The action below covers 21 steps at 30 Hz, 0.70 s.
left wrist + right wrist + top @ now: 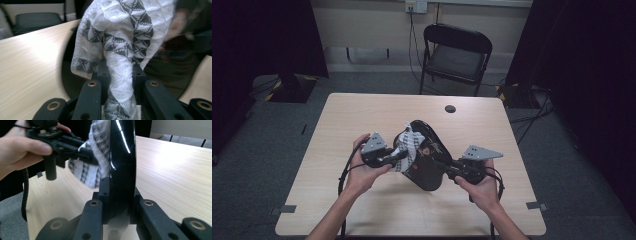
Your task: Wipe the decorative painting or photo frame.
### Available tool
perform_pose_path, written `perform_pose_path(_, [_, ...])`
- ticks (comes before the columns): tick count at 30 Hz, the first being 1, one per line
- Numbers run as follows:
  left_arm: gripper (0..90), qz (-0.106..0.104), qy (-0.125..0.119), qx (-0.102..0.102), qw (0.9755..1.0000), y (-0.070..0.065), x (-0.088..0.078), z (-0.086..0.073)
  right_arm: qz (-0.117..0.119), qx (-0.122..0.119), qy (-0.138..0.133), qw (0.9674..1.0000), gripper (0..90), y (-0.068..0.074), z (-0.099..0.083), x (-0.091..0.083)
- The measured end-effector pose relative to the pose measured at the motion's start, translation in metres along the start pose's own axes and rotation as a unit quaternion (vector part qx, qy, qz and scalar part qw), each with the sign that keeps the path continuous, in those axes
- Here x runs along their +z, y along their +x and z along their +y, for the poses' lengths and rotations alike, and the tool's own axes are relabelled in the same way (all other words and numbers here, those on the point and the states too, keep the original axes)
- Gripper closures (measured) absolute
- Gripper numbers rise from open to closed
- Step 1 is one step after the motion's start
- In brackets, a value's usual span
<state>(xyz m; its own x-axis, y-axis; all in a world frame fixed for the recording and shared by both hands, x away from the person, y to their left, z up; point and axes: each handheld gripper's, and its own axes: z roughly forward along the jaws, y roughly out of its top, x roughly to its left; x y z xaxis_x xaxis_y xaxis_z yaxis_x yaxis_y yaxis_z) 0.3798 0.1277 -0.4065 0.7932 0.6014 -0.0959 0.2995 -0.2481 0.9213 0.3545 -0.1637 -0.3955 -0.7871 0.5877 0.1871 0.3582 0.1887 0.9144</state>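
The glossy black oval plate [426,160] is held on edge above the middle of the light wooden table [362,115]. The right gripper [451,169] clamps its rim at about 4 o'clock of the plate. The left gripper [401,156], at 9 o'clock of the plate, is closed on the white woven cloth with grey triangle pattern [408,145], which lies against the face of the plate.

I judge 2 risks. The plate is smooth and held by 1 thin rim, so a strong push of the cloth could turn it between the jaws or let it slip down to the table. Also the cloth is pinched by a narrow fold, so it may pull out.

The right gripper view shows the plate [122,170] edge-on, with its rim between the jaws. The left gripper view shows the cloth [120,50] squeezed between the jaws.
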Motion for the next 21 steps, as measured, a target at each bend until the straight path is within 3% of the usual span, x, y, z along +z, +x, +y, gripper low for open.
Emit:
perform_pose_path(3, [75.1, -0.005, 0.007, 0.012, 0.9999, -0.011, 0.007, 0.001, -0.003, 0.001, 0.000, 1.0000, 80.3, -0.001, 0.000, -0.001])
perform_pose_path(6, [75.2, -0.001, 0.006, 0.011, 0.9999, -0.008, 0.008, 0.001, -0.005, 0.005, -0.001, 1.0000, 80.3, -0.003, -0.001, -0.002])
perform_pose_path(12, [75.3, 0.044, 0.009, -0.015, 0.9989, 0.017, -0.001, -0.008, -0.004, 0.004, -0.002, 1.0000, 80.3, -0.002, 0.000, -0.001])
perform_pose_path(15, [75.3, 0.056, 0.009, -0.032, 0.9979, 0.027, -0.006, -0.013, -0.004, 0.004, -0.001, 1.0000, 80.3, -0.002, 0.000, -0.001])
perform_pose_path(18, [75.4, 0.050, 0.007, -0.031, 0.9983, 0.024, -0.007, -0.012, -0.003, 0.002, -0.002, 1.0000, 80.3, -0.002, 0.000, 0.000])
perform_pose_path(21, [75.4, 0.025, 0.008, -0.009, 0.9996, 0.011, 0.000, -0.007, -0.003, 0.003, -0.002, 1.0000, 80.3, -0.002, 0.000, 0.000])
